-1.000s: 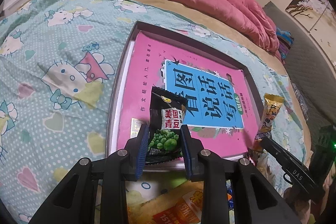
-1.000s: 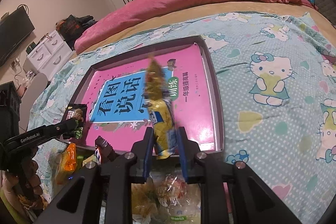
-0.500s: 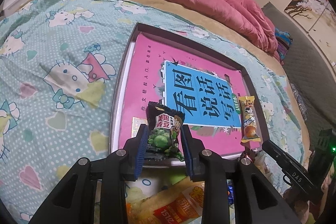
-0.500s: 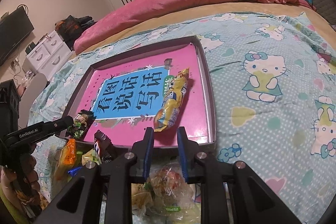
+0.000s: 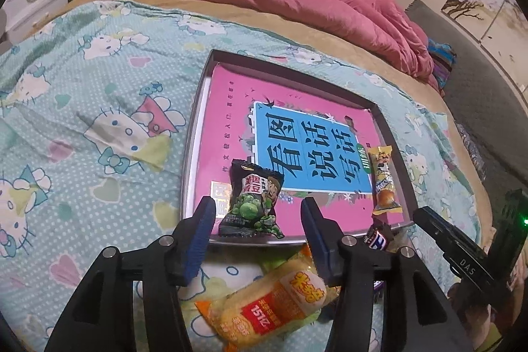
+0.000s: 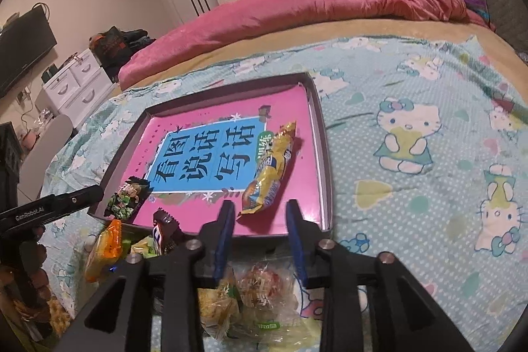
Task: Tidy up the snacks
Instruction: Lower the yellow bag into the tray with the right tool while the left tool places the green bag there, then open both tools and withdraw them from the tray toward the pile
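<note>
While the two grippers hang over the near edge of the tray [image 5: 194, 134], both stand with their jaws apart, having just been opening. The left gripper [image 5: 255, 215] frames the black packet of green peas [image 5: 252, 198], which lies flat on the pink book [image 5: 297, 108] at the tray's near left corner, clear of both pads. The right gripper [image 6: 260, 220] has the long yellow snack bar [image 6: 272, 169] lying ahead of it by the tray's right wall, untouched. More snacks [image 6: 244, 292] sit heaped on the cartoon-cat bedsheet [image 6: 412, 127] below the tray.
</note>
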Action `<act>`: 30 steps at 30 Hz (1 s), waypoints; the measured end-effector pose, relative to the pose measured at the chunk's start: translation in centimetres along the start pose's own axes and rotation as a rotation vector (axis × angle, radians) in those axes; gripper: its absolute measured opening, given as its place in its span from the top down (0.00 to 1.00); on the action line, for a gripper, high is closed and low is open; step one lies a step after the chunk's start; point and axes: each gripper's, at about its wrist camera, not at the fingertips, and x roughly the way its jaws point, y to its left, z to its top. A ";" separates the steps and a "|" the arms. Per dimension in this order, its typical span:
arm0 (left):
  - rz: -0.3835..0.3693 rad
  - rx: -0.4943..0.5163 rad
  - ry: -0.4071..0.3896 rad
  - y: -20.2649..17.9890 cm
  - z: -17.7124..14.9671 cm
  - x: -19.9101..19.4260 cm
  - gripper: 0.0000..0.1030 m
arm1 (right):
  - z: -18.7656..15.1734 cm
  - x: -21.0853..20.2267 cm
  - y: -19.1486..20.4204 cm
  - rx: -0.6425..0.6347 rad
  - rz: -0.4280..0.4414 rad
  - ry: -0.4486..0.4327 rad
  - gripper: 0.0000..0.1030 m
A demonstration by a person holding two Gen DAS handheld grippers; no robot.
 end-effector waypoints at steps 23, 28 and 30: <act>-0.043 -0.015 0.001 0.0 -0.6 -2.7 0.31 | -0.3 -2.6 0.5 -0.018 0.008 -0.052 0.50; -0.052 0.004 -0.008 -0.1 -0.7 -3.4 0.25 | -0.4 -2.9 0.9 -0.035 0.008 -0.059 0.48; -0.065 0.009 -0.008 -0.2 -0.8 -3.7 0.25 | -0.5 -3.0 1.0 -0.041 0.008 -0.060 0.45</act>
